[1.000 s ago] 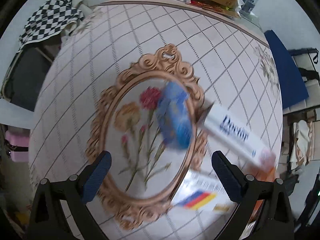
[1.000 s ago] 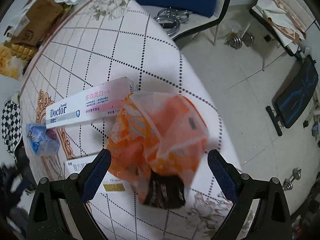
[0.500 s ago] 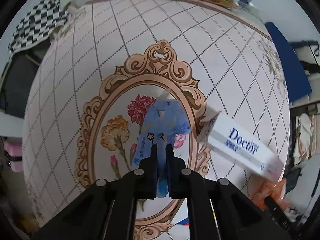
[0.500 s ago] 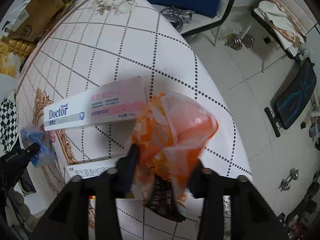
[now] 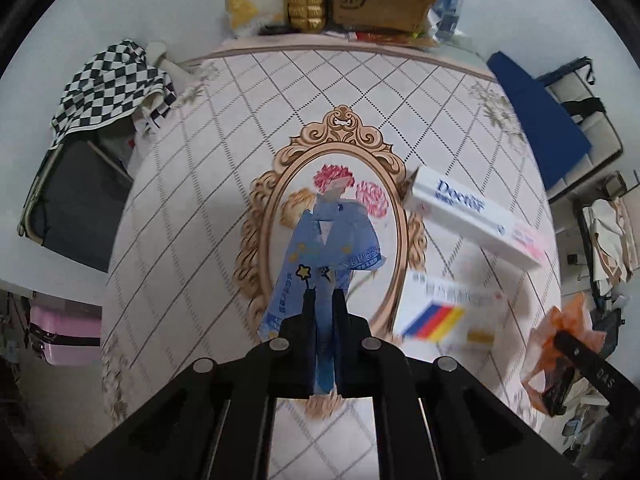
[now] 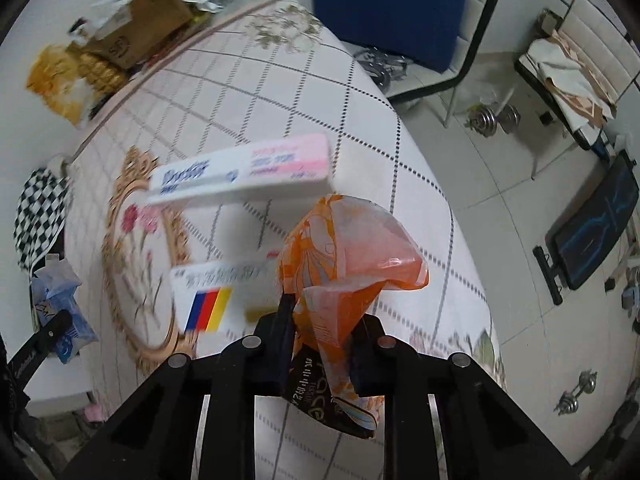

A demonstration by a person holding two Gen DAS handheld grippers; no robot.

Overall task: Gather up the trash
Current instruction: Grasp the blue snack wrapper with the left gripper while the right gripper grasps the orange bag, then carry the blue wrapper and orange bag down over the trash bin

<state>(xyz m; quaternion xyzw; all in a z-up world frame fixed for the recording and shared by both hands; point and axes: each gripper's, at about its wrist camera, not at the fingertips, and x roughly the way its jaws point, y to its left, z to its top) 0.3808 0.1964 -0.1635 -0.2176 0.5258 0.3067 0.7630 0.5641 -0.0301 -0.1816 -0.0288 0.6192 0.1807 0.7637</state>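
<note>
My left gripper (image 5: 325, 300) is shut on a crumpled blue wrapper (image 5: 328, 240) and holds it above the patterned tablecloth (image 5: 208, 184). My right gripper (image 6: 320, 312) is shut on an orange plastic bag (image 6: 344, 252) with a dark wrapper hanging under it, lifted over the table's right side. A white "Doctor" toothpaste box (image 5: 472, 216) (image 6: 240, 176) and a flat white box with a blue, red and yellow stripe (image 5: 444, 312) (image 6: 216, 292) lie on the table between them. The orange bag also shows in the left wrist view (image 5: 564, 336), the blue wrapper in the right wrist view (image 6: 56, 304).
A cardboard box (image 5: 376, 0), gold and yellow packets (image 5: 280, 0) and a bottle crowd the table's far edge. A checkered cloth (image 5: 108, 80) hangs at the left. A blue-seated chair (image 6: 388, 12), dumbbells (image 6: 496, 116) and a bench stand on the floor right of the table.
Both grippers closed from wide open: the left on the blue wrapper, the right on the orange bag. Both have since lifted their items off the tablecloth.
</note>
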